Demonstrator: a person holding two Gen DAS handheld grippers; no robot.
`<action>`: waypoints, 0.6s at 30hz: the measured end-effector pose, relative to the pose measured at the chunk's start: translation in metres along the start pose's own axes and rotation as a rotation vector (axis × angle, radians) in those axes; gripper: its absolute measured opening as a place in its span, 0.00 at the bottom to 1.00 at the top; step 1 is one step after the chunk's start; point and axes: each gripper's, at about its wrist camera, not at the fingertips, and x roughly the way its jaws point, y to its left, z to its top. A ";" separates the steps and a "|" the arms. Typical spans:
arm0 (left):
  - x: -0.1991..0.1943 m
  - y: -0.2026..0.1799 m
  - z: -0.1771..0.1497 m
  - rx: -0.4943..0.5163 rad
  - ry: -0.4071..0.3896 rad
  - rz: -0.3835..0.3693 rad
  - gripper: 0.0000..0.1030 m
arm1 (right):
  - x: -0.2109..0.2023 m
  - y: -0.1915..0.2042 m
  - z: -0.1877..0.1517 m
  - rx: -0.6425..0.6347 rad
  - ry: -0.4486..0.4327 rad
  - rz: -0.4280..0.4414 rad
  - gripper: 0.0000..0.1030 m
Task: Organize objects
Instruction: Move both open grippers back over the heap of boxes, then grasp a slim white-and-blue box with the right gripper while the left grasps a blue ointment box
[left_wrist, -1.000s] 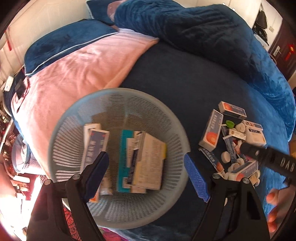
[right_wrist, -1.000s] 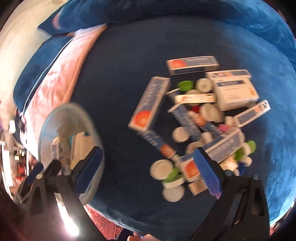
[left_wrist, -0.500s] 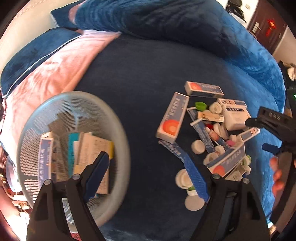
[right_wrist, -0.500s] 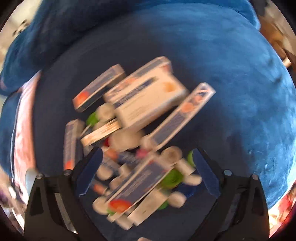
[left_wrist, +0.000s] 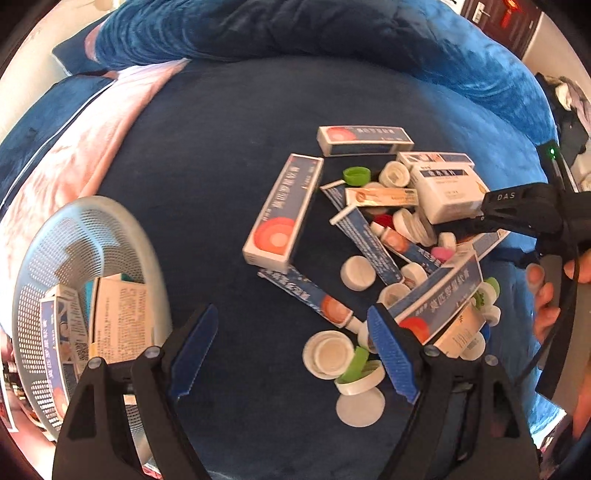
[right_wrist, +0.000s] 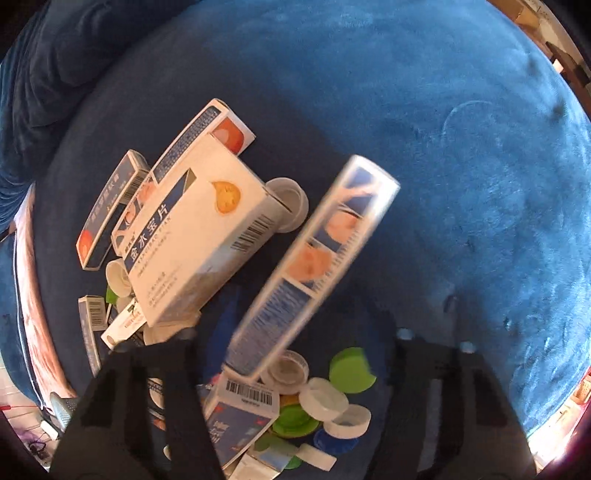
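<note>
The pile of medicine boxes and bottle caps (left_wrist: 388, 236) lies on the dark blue bed (left_wrist: 221, 155), with the long blue box with an orange disc (left_wrist: 284, 214) at its left edge and a white box (left_wrist: 447, 192) toward the back. My left hand-held gripper (left_wrist: 291, 349) hangs above the bed with its blue pads wide apart and nothing between them, its right pad over the near caps. The pale mesh basket (left_wrist: 110, 229) sits well to the left of the pile, already holding several boxes. My right hand-held gripper (right_wrist: 291, 354) is low over the pile's far side; a blurred long blue-and-white box (right_wrist: 314, 266) stands tilted between its fingers, and I cannot tell whether they grip it. In the left view my right hand (left_wrist: 546, 291) wraps the handle at the pile's right.
</note>
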 end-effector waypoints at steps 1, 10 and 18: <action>0.000 -0.003 0.000 0.006 0.001 -0.003 0.82 | -0.002 0.000 0.000 -0.004 -0.006 0.010 0.33; 0.004 -0.041 0.000 0.163 0.009 -0.053 0.82 | -0.038 -0.012 0.006 -0.090 -0.017 0.012 0.27; 0.027 -0.106 0.009 0.398 0.056 -0.095 0.82 | -0.036 -0.037 0.011 -0.100 0.021 -0.029 0.24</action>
